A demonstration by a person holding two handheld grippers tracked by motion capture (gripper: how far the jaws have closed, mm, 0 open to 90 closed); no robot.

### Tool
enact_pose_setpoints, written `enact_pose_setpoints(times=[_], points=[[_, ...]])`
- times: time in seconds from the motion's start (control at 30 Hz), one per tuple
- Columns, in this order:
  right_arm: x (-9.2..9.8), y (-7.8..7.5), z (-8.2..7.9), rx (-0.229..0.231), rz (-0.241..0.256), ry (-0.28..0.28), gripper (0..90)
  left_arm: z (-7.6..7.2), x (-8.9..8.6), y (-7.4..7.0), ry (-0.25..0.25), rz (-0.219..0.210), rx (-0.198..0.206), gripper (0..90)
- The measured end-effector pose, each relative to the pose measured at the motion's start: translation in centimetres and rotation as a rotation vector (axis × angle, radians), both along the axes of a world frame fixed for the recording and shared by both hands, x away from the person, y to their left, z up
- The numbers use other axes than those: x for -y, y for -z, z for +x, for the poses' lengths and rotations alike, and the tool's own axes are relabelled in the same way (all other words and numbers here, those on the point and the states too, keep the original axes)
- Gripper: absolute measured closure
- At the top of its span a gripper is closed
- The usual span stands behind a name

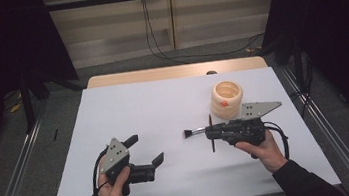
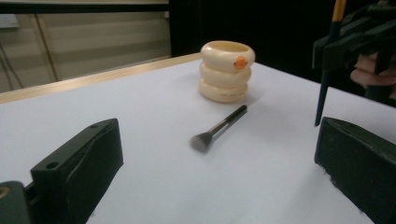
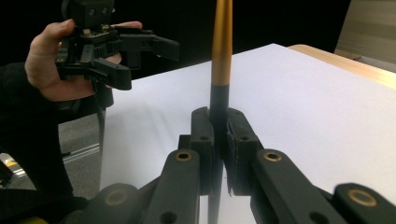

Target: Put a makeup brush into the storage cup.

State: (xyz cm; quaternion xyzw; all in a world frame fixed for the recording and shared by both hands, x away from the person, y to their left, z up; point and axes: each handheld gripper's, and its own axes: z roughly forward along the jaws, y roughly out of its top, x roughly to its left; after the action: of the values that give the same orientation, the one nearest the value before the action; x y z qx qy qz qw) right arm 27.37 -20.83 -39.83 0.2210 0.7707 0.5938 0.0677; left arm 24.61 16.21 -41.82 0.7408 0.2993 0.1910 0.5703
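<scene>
The right gripper (image 3: 219, 140) pinches a slim orange-and-dark brush (image 3: 222, 42), while the left gripper (image 1: 143, 149) hangs spread wide, empty.

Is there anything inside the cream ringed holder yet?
The cream holder looks empty from the high view, as far as its opening shows; its bottom is hidden. The makeup brush lies on the table, and the right gripper holds a thin brush.
</scene>
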Motion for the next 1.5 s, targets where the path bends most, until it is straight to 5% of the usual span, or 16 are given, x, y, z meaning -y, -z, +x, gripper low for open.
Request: enact_pose_setpoints(times=[0.3, 0.83, 1.5], points=[[0.5, -0.2, 0.2, 0.01, -0.001, 0.031, 83.0, -1.0, -1.4, 1.6, -0.077, -0.039, 0.011, 0.7], [2.0, -0.7, 1.3, 0.028, 0.001, 0.102, 83.0, -1.0, -1.5, 2.0, -0.048, -0.029, 0.003, 1.0], [3.3, -3.6, 4.4, 0.067, 0.006, 0.191, 83.1, -1.0, -1.7, 1.9, -0.066, -0.022, -0.001, 0.8]])
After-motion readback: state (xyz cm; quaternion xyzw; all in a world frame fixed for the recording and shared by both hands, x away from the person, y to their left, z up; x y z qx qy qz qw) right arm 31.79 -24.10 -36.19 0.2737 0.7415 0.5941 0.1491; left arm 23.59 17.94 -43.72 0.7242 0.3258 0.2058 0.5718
